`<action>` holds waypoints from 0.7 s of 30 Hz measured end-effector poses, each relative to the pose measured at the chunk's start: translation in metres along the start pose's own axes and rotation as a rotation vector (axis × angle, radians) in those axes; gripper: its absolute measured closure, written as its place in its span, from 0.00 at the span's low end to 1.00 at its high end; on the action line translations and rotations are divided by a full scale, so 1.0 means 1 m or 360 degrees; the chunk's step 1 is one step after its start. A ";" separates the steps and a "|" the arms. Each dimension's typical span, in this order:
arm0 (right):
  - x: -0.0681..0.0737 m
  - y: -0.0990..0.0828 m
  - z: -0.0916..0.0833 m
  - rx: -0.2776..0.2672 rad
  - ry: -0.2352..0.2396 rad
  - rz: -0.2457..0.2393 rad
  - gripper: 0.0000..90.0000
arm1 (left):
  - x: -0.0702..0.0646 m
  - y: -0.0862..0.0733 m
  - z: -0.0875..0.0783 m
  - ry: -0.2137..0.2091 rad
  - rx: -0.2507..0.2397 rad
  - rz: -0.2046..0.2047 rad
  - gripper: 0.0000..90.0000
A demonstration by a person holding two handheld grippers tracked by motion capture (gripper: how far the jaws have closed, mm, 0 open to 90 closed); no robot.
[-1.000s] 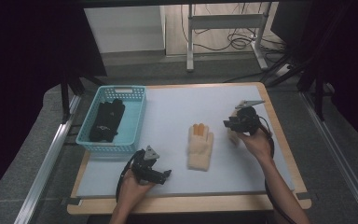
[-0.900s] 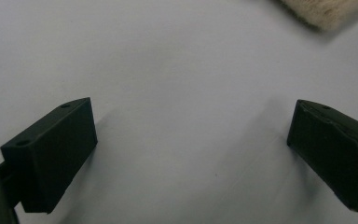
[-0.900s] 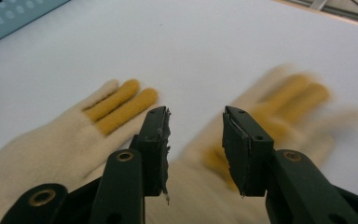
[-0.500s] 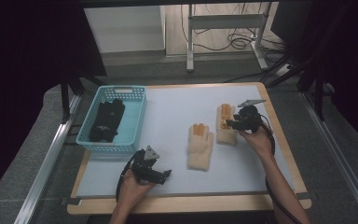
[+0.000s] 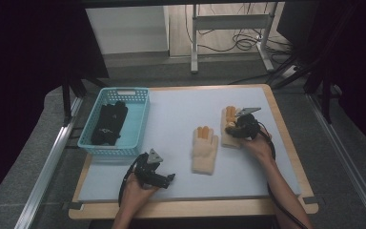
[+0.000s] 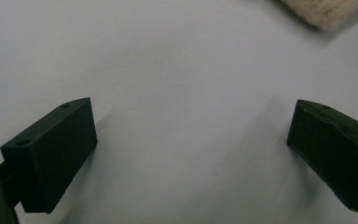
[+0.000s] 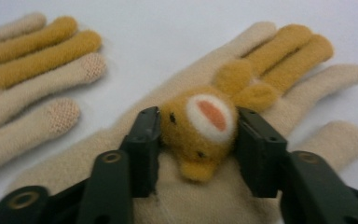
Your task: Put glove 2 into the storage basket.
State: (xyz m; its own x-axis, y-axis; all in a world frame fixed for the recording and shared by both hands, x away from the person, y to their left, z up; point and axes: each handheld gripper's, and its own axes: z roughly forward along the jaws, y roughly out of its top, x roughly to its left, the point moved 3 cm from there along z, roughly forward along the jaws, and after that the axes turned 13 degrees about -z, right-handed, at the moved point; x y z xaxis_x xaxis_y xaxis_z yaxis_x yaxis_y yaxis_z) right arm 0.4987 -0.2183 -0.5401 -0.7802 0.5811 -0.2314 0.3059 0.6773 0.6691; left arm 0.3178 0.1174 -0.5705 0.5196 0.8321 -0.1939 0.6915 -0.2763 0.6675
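Your right claw (image 7: 198, 135) grips the small felt animal head (image 7: 200, 128) sewn on the back of the cream glove (image 7: 270, 84): both jaws press against its sides, and they have just been closing on it. The head is ochre with a white face patch and an orange spot, and two ochre ears point toward the glove's fingers. This glove lies flat on the worktop (image 5: 181, 107), near its right edge and about midway between front and back, with its fingers pointing toward the far edge. Its two middle fingers are ochre, the outer ones cream.

In the high view your right claw (image 5: 236, 128) sits on top of that glove (image 5: 228, 114), your hand behind it and the cable trailing along your forearm.

The second cream glove (image 5: 205, 150) lies just beside the first, toward the worktop's middle, palm side flat, fingers also pointing to the far edge. In the right gripper view it (image 7: 32, 56) shows at the upper left, apart from the held glove.

Your left claw (image 5: 164, 180) rests near the front edge, left of centre, its jaws wide apart with bare worktop between them.

A light blue basket (image 5: 138, 121) stands at the left edge with dark gloves (image 5: 109, 123) in it.
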 end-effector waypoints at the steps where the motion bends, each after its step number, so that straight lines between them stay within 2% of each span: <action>1: -0.001 0.000 -0.001 0.0001 0.0007 0.0013 0.63 | 0.000 0.000 0.000 0.0000 0.0000 -0.0001 0.02; 4: -0.001 0.001 -0.006 -0.0005 0.0000 0.0043 0.67 | 0.000 0.000 0.000 -0.0001 0.0000 -0.0001 0.02; 8: 0.000 0.008 -0.022 -0.0095 0.0045 0.0094 0.67 | 0.000 0.000 0.000 -0.0001 0.0000 -0.0001 0.02; 10: 0.003 0.012 -0.031 -0.0123 0.0067 0.0093 0.67 | 0.000 0.000 0.000 -0.0001 0.0000 -0.0002 0.02; 16: 0.020 0.025 -0.056 -0.0176 0.0117 0.0066 0.67 | 0.000 0.000 0.000 0.0000 0.0002 -0.0001 0.02; 21: 0.043 0.037 -0.074 -0.0224 0.0207 0.0056 0.67 | 0.000 0.000 0.000 0.0000 0.0002 -0.0001 0.02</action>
State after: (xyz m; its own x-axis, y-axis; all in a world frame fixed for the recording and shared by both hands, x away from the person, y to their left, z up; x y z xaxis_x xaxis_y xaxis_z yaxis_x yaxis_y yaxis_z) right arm 0.4358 -0.2018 -0.4729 -0.8372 0.5339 -0.1188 0.2623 0.5825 0.7694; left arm 0.3177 0.1174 -0.5705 0.5193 0.8322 -0.1941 0.6923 -0.2766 0.6665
